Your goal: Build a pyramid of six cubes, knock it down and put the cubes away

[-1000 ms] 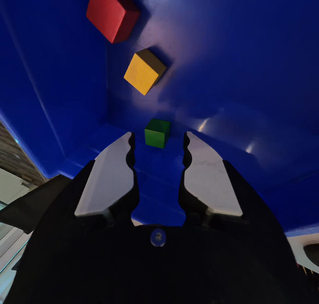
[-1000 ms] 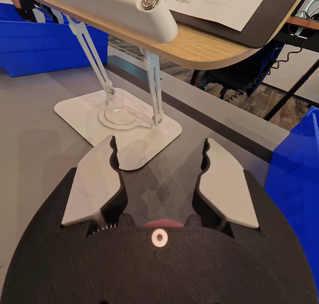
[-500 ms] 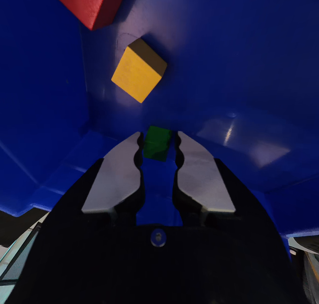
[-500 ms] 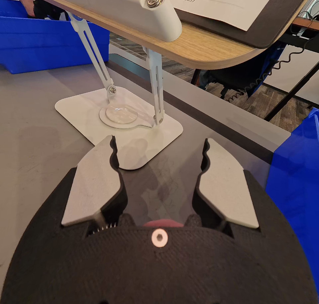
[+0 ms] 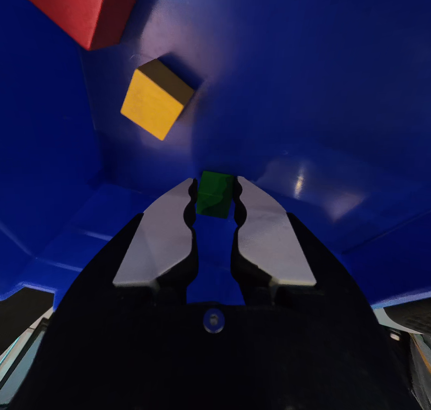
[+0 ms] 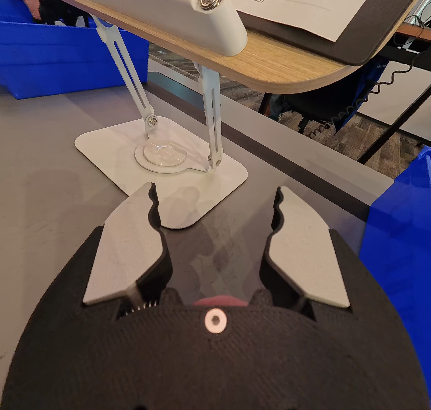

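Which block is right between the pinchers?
The green block, the smallest-looking one, sits between the left gripper fingertips inside the blue bin. The yellow block and red block lie farther off, untouched.

Left gripper (image 5: 214,186): black body fills the lower half of the left wrist view. The two grey-faced fingers (image 5: 163,233) converge toward frame centre, tips close together, a narrow gap between them and a small object clamped at the tips.

Right gripper (image 6: 215,196): black body fills the lower part of the right wrist view. Its grey-faced fingers (image 6: 127,242) stand wide apart, tips at mid-frame, with nothing between them.
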Available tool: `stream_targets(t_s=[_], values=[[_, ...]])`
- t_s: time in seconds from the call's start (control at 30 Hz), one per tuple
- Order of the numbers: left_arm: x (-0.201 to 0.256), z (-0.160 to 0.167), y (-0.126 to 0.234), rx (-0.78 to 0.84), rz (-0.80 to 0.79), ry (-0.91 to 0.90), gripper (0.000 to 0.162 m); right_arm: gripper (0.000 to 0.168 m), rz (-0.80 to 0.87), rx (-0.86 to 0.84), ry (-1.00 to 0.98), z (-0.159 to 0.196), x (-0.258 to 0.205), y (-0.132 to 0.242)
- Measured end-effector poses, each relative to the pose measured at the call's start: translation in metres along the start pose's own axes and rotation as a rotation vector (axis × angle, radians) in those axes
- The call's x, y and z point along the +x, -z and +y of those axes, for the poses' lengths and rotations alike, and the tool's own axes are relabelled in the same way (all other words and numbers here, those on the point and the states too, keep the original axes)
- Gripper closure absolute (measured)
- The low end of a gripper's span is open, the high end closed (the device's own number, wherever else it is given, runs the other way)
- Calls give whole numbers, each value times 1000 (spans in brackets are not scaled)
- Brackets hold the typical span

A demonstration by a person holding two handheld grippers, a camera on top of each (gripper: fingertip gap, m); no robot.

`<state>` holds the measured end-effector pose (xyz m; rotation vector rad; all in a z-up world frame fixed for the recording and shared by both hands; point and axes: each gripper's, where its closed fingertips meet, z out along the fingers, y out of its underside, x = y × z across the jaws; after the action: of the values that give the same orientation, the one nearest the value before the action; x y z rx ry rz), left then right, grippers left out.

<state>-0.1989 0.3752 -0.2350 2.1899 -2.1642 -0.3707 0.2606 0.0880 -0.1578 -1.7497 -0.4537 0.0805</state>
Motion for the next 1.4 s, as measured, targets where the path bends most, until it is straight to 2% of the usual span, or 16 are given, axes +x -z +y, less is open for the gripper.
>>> stream_targets(t_s=[0.33, 0.77, 1.07, 1.2, 1.4], values=[[44, -10, 22, 70, 41, -56, 133, 73, -1, -3, 5, 0, -1, 0], [98, -19, 113, 207, -53, -73, 134, 73, -1, -4, 10, 0, -1, 0], [192, -73, 167, 391, -83, -155, 134, 73, -1, -7, 17, 1, -2, -1], [247, -105, 173, 509, -36, -233, 134, 73, -1, -9, 21, 1, -2, -1], [290, -138, 172, 658, 6, -237, 134, 73, -1, -8, 23, 1, -3, -1]])
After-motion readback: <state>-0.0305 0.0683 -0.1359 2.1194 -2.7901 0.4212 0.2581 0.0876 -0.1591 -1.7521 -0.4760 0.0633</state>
